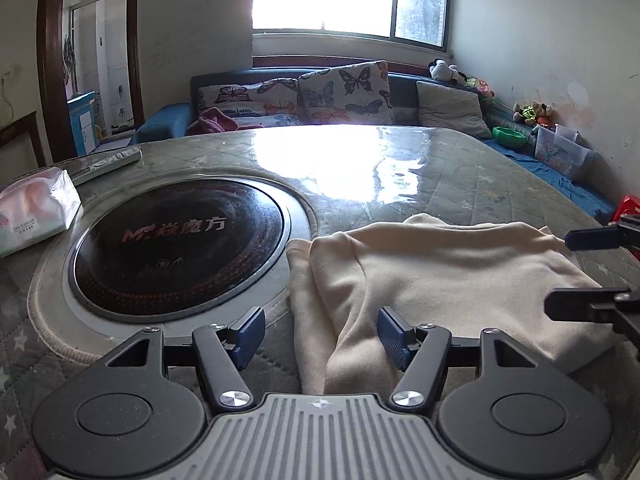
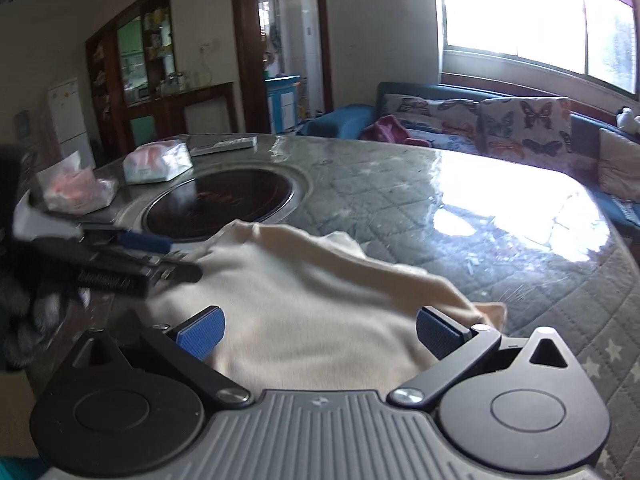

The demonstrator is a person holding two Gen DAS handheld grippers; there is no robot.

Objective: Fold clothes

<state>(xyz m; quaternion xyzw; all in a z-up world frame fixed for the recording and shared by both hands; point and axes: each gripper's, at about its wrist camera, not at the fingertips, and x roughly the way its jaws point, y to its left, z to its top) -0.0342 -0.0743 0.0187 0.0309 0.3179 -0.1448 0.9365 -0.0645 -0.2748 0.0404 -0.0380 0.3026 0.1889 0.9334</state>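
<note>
A cream garment (image 1: 440,280) lies folded on the quilted table (image 1: 500,184), its left edge doubled over. My left gripper (image 1: 322,336) is open low at the garment's near left corner. The cloth's edge runs between its blue pads (image 1: 394,338) without being pressed. My right gripper (image 1: 580,272) shows at the right edge, its black fingers apart just above the garment's right side. In the right wrist view the right gripper (image 2: 320,334) stands wide open over the cream garment (image 2: 312,312). The left gripper (image 2: 176,258) is blurred at the garment's far left.
A round black induction hob (image 1: 180,248) is set into the table left of the garment. A tissue pack (image 1: 36,208) and a remote (image 1: 116,160) lie beyond it, with a plastic bag (image 2: 76,192) nearby. A sofa with butterfly cushions (image 1: 344,92) stands behind the table.
</note>
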